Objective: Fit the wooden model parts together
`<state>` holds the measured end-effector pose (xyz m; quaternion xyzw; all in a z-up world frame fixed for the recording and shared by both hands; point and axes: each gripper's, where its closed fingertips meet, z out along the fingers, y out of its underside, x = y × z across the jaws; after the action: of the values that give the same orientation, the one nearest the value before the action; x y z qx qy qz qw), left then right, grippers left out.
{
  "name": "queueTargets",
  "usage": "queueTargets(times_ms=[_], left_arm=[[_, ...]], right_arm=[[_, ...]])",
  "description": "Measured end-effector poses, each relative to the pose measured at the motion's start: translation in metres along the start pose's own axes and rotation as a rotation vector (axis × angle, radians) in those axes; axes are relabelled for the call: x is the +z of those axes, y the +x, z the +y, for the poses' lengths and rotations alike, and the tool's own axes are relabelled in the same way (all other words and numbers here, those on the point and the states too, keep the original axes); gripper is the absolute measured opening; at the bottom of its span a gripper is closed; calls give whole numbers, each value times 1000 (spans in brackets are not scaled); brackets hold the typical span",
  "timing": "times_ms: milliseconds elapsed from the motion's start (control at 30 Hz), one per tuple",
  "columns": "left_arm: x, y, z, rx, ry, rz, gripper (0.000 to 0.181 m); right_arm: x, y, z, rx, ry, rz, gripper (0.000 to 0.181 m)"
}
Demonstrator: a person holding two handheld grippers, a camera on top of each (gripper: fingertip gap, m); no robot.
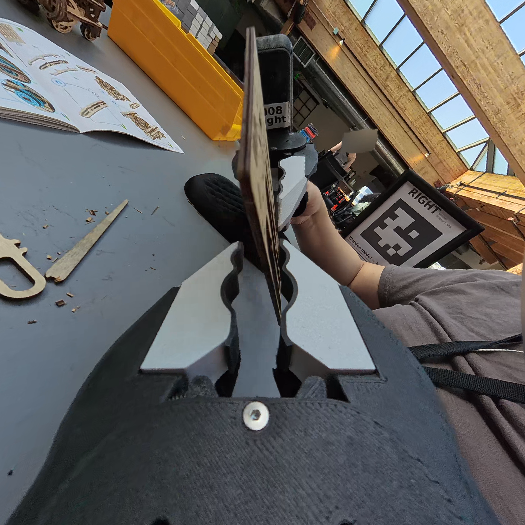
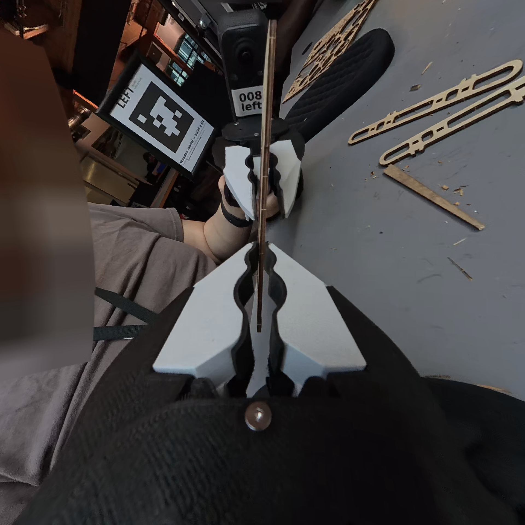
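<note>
Left gripper (image 1: 261, 247), right gripper (image 2: 260, 247): jaws narrow, both pinching one edge-on wooden sheet (image 1: 255, 159). Thin, light, brittle; grip solid margins.

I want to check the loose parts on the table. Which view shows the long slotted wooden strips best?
The right wrist view: two slotted strips lie whole, side by side on the grey table, above a plain stick. The left wrist view catches only the looped end of one strip at its left edge, beside the stick.
</note>
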<state>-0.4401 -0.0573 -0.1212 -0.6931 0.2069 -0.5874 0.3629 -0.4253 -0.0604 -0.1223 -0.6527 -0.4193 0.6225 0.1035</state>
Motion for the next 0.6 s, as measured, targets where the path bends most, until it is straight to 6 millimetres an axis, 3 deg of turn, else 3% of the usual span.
queueTargets(times_ms=[133,300,600], left_arm=[[7,11,2,-14,15,50,24],[18,6,6,-22,-14,7,0],[18,3,10,-59,-36,7,1]], right_arm=[[-2,4,-13,-12,104,21,0],[7,1,-13,-7,136,4,0],[4,4,-11,2,144,14,0]])
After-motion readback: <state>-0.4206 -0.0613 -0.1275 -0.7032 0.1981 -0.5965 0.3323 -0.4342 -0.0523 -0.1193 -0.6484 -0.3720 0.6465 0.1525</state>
